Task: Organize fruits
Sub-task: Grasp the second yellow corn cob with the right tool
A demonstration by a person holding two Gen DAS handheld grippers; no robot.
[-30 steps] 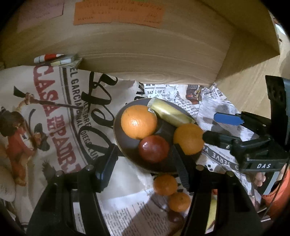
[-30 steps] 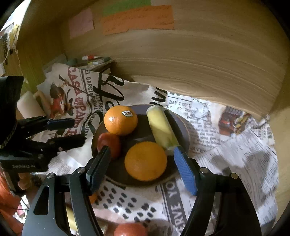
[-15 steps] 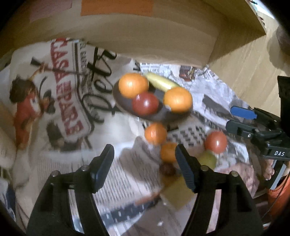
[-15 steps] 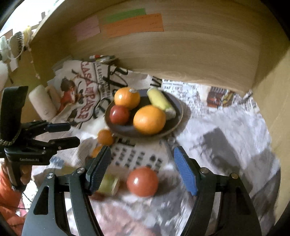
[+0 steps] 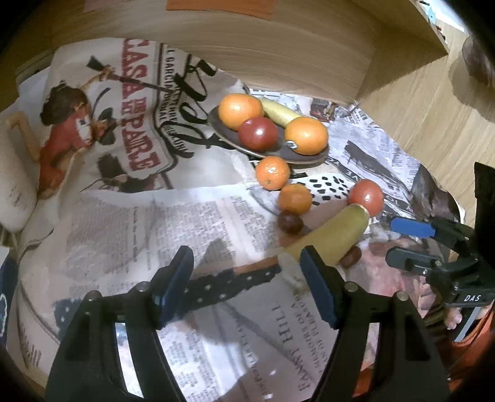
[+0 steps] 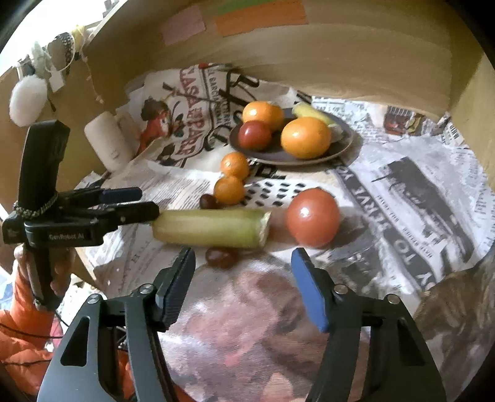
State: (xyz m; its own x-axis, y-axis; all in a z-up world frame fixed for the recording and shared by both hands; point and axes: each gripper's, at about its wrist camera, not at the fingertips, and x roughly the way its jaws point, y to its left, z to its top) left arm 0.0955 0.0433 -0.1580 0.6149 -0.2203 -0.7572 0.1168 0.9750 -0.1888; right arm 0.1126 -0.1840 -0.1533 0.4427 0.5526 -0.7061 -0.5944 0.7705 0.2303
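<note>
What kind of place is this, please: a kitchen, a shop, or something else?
Most likely a home desk or wooden shelf nook, not a real kitchen. Newspaper sheets cover the surface, a plate of fruit stands on them, and paper notes stick to the wooden back wall.

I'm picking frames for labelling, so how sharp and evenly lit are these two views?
Left wrist view: fisheye bends the wooden edge, the plate fruit is sharp, corners fall dark. Right wrist view: the red tomato carries a glare spot, the foreground paper is smeared, and daylight washes out the top left.
</note>
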